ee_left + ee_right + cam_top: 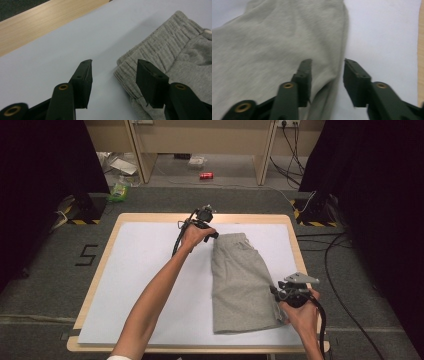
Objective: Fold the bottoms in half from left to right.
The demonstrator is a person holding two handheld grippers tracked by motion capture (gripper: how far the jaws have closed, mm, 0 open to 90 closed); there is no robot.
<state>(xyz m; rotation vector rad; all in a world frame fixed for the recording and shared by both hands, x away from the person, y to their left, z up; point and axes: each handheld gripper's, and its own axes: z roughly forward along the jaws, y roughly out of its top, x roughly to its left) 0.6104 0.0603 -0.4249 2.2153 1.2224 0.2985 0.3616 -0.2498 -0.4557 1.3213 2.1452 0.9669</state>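
Forearms enter from the near edge of the surface [100,285], which carries a pale sheet. Right hand [300,312] sits low at the near right, holding the right hand-held gripper [276,292] pointed left at the near right hem of the grey shorts [240,280]. In the right gripper view its 2 jaws stand partly apart; the folded hem edge lies between them, but the pads do not press on it. Shorts lie folded lengthwise on the right half of the sheet, waistband at the far end. Left arm stretches diagonally across the sheet, hand [192,236] bent at the wrist, the left hand-held gripper [216,236] at the waistband's far left corner. In the left gripper view its jaws are also partly apart, straddling the waistband corner [130,72] without clamping it.
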